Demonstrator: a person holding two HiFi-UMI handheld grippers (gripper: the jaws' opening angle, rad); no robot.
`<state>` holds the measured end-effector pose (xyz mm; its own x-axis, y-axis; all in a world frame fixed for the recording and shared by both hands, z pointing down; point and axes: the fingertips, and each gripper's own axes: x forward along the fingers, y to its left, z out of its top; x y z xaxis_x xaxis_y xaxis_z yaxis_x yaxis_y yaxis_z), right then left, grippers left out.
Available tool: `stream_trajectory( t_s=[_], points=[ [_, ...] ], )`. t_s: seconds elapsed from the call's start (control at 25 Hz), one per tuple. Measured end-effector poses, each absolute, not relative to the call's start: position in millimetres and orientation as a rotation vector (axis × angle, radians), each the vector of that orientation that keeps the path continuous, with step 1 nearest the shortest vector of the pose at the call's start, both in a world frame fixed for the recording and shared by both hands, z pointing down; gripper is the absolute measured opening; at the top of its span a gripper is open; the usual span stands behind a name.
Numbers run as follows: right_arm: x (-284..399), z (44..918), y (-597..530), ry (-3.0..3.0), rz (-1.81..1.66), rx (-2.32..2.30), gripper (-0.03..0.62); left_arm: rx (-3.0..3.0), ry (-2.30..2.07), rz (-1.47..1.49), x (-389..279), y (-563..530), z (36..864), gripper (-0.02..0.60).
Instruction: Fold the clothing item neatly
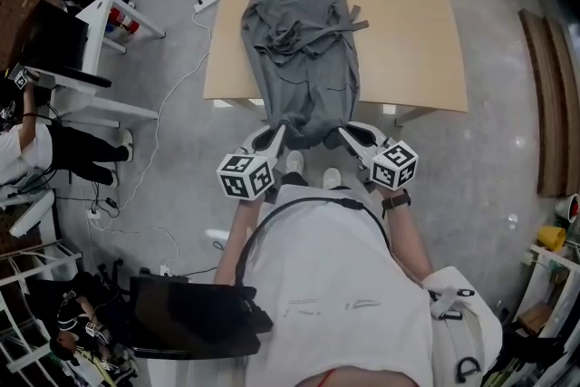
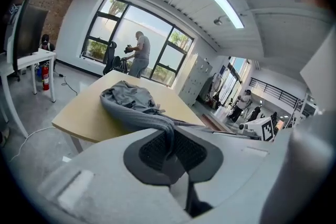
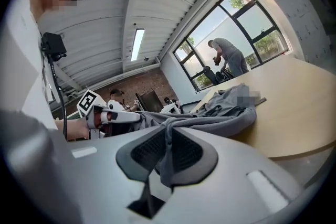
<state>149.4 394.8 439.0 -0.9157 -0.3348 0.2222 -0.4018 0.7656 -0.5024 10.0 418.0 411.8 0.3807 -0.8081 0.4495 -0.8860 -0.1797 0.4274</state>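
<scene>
A grey garment (image 1: 304, 41) lies lengthwise down the middle of a pale wooden surface (image 1: 412, 23), bunched and creased, with a strap-like piece sticking out to one side near its middle. Its far end rests close to the far edge of the surface. Its near end runs over the near edge and is held in the air just beyond it, in front of the person's body. The left gripper (image 1: 272, 139) is clamped on the near left corner of the garment. In the left gripper view a fold of grey cloth is pinched between the two dark ribbed pads, which stand almost together, and runs from there back to the heap on the surface. The right gripper (image 1: 349, 136) is clamped on the near right corner in the same way, a strip of cloth hanging down between its nearly closed pads. The two grippers are level with each other and near together, with the hem of the garment gathered between them. Both point toward the surface and tilt slightly downward. A white power strip (image 1: 207, 3) lies on the grey floor (image 1: 181, 104) just left of the surface. Beyond the far end of the surface, a person (image 2: 139, 52) stands bent over by a large window (image 2: 157, 44).
</scene>
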Motion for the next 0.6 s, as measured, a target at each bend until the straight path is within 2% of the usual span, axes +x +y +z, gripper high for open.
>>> stream_trajectory(
  t_s=[0.32, 0.6],
  points=[
    [160.6, 397.5, 400.7, -2.948, 0.784, 0.573, 0.044, 1.987, -1.524, 0.014, -12.5, 425.7, 360.2, 0.020],
    [149.0, 364.8, 338.9, -2.993, 0.732, 0.672, 0.046, 2.008, -1.532, -0.109, -43.2, 369.1, 331.5, 0.020]
  ],
)
